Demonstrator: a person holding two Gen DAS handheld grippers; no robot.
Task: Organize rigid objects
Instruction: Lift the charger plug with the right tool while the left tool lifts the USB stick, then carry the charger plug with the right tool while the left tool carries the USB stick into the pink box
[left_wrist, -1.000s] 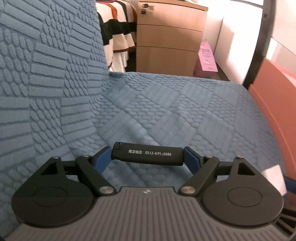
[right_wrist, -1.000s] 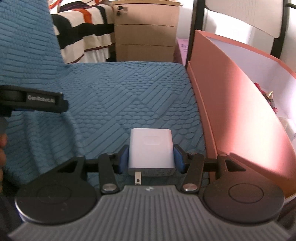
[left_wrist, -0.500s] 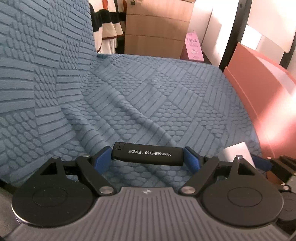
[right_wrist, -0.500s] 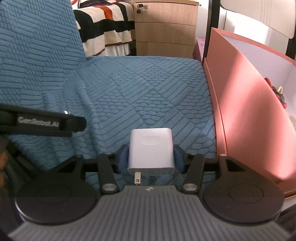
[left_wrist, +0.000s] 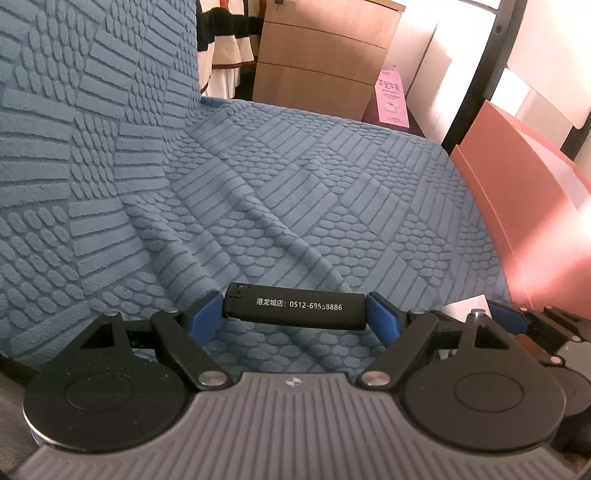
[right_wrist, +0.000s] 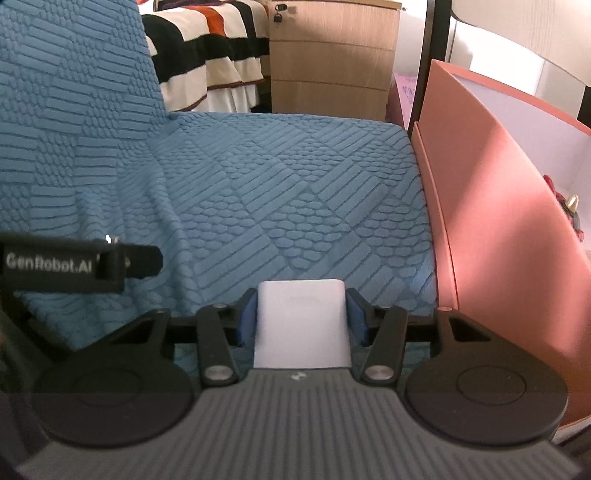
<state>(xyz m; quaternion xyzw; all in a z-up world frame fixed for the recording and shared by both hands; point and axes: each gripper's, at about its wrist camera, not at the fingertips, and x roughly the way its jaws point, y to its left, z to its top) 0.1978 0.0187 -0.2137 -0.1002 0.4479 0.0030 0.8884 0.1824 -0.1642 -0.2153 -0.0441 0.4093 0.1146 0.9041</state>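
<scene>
Both tongs loaded, carry step in hand. Landmark for all positions: the salmon-pink box (right_wrist: 491, 206).

Left tongs (left_wrist: 293, 314): closed on a black lighter (left_wrist: 295, 307), gripped end to end between the blue pads (left_wrist: 201, 319), lying crosswise with its white printed lettering up. The lighter hangs above the blue textured sofa cover (left_wrist: 295, 192), well to the left of the box, whose near wall shows at the right edge of the left wrist view.

Right tongs (right_wrist: 301, 325): closed on a white charger block (right_wrist: 301, 325), held by its two side faces. No prongs visible from this angle. The block sits just left of the box's near wall, over the seat edge. In the left wrist view a corner of it shows beside the right tongs, which are close alongside the left pair.

Box: open top, pale inside; a small red figure with a gold tip (right_wrist: 570, 214) already lies in it against the far side. Rest of the interior hidden by the wall.

Judgement: objects picked, not yet stowed. Charger is nearer, so likely goes first. Next move calls for lifting the right tongs above the box wall, moving rightward over the opening, lowering, then releasing. Lighter follows; left tongs need a longer rightward travel and must not collide with the right pair.

Background: wooden drawer cabinet (right_wrist: 332, 59) and striped bedding (right_wrist: 210, 55) beyond the sofa, left of the box.
</scene>
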